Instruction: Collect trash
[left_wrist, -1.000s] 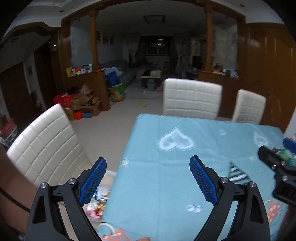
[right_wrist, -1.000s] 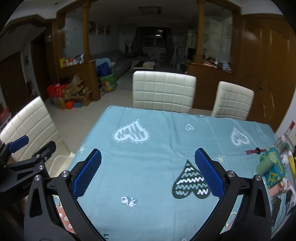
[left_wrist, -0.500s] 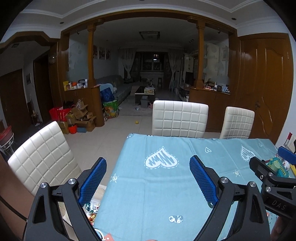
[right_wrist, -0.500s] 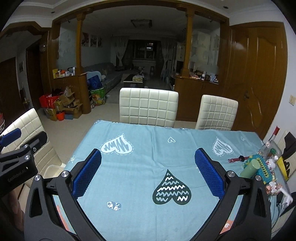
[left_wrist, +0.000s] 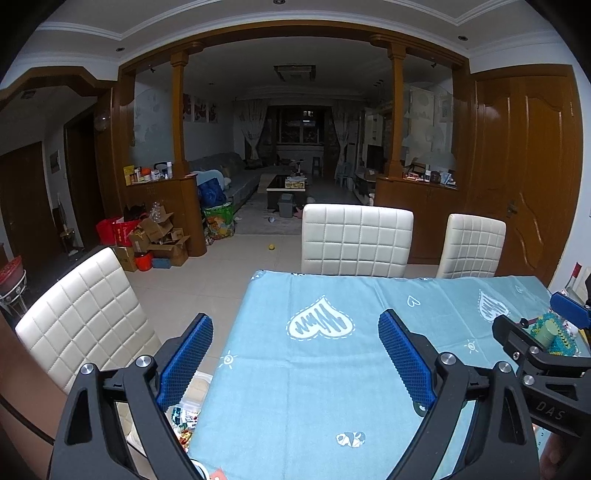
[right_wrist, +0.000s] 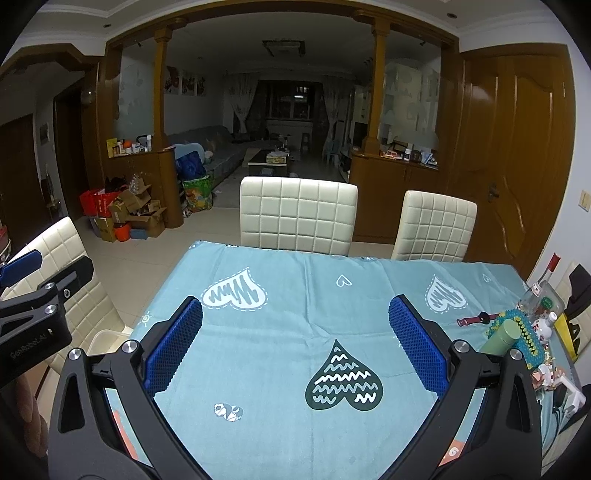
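My left gripper (left_wrist: 295, 321) is open and holds nothing, hovering over the left part of the blue heart-patterned tablecloth (left_wrist: 317, 387). Open and also holding nothing, my right gripper (right_wrist: 295, 306) hangs above the middle of the cloth (right_wrist: 295, 369). Each gripper shows at the edge of the other's view: the right one (left_wrist: 535, 343) and the left one (right_wrist: 44, 295). Colourful wrappers (left_wrist: 183, 424) lie in a pale container below the table's left edge. No loose trash shows on the open cloth.
Clutter sits at the table's right end: a green cylinder (right_wrist: 502, 338), a clear bottle (right_wrist: 543, 291), a watch (right_wrist: 476, 317) and small items. White padded chairs stand at the far side (right_wrist: 299, 218) and on the left (left_wrist: 85, 317). Boxes (left_wrist: 155, 240) are piled on the floor.
Both views have tilted upward and pulled back, so more of the room and ceiling shows and less of the near table. Both grippers stay open.
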